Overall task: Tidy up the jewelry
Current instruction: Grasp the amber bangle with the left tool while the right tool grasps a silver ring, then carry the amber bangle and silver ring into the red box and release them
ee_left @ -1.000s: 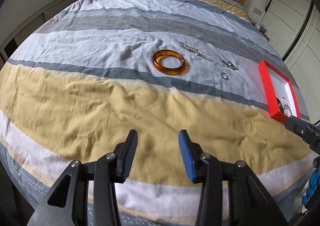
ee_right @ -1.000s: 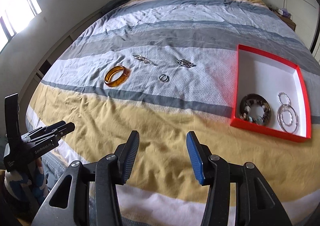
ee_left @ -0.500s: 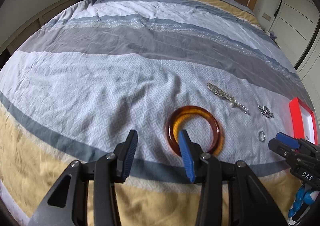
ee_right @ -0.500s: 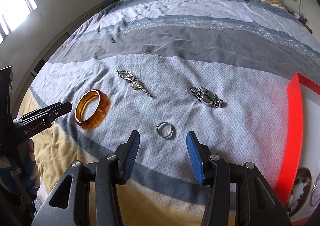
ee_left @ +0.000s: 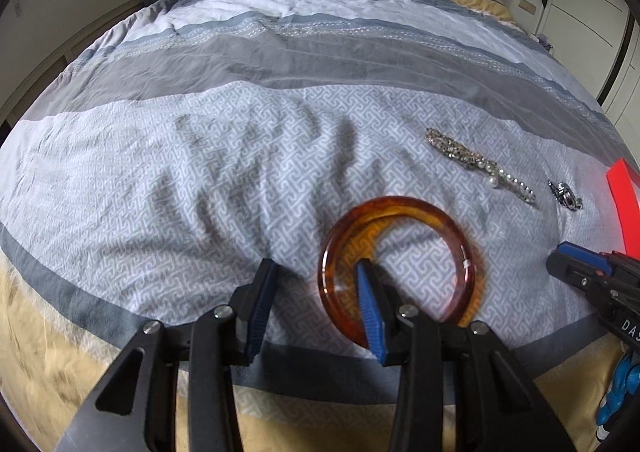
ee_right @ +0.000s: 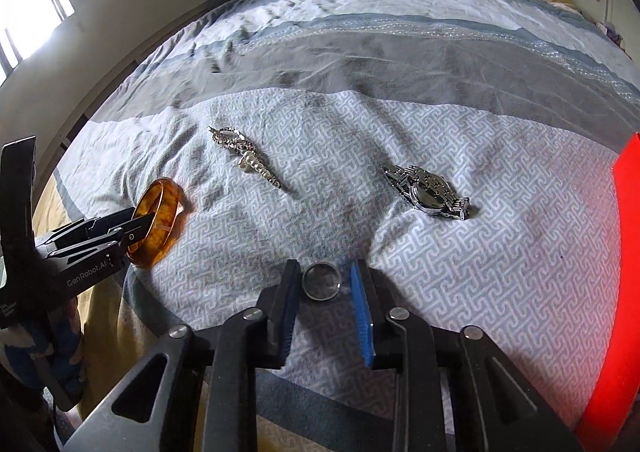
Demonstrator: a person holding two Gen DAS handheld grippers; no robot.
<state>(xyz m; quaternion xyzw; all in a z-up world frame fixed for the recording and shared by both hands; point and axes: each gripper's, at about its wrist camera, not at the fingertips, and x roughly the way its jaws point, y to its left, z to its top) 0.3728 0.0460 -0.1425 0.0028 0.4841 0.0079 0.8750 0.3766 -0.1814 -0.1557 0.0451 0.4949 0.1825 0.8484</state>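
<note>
Left hand-held gripper [ee_left: 316,292]: jaws closing astride translucent amber plastic bangle's [ee_left: 400,264] rim, seemingly not yet gripping. Right hand-held gripper [ee_right: 325,286]: jaws closing around small silver metal ring [ee_right: 322,280], steel wristwatch [ee_right: 428,192] at 1 o'clock.

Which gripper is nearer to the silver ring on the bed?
Right. The right gripper is closing with the silver ring between its fingers; the left gripper is away at the amber bangle.

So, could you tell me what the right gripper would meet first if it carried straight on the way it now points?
Probably the silver ring, which lies between the closing fingers of the right gripper, with the bedspread directly under it; depth is hard to judge.
</note>
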